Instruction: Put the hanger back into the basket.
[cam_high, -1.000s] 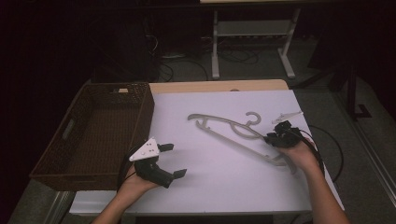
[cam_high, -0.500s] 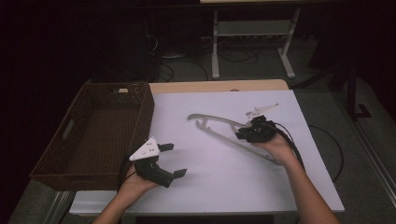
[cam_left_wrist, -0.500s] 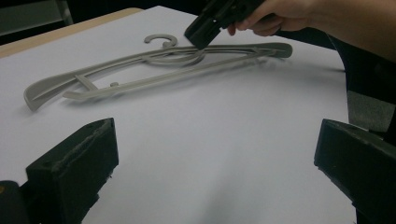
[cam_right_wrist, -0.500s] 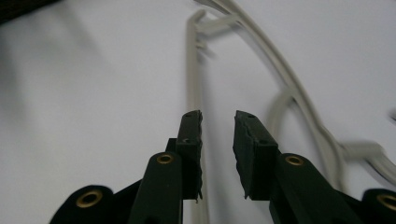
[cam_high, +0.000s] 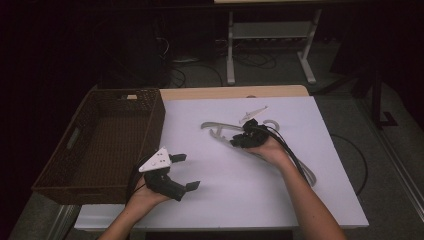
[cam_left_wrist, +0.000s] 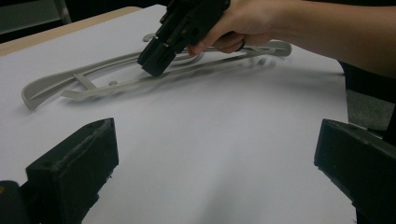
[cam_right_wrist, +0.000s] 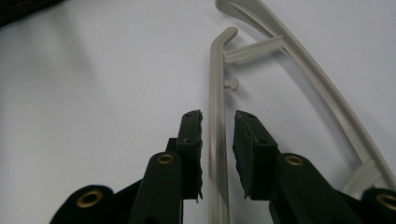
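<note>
right gripper (cam_right_wrist: 217, 154) astride grey hanger (cam_right_wrist: 215, 93) bar, pads apart

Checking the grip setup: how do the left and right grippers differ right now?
The left gripper has its jaws wide apart over bare white table; the right gripper has narrow jaws straddling the grey hanger bar. The left sits by the basket, the right mid-table. Both are black and hand-held.

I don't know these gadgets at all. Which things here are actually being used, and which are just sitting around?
In use:
- grey hanger
- right gripper, jaws astride the hanger's bar

Just lying about, for now:
- left gripper, open, holding nothing
- wicker basket
- metal stand behind the table
</note>
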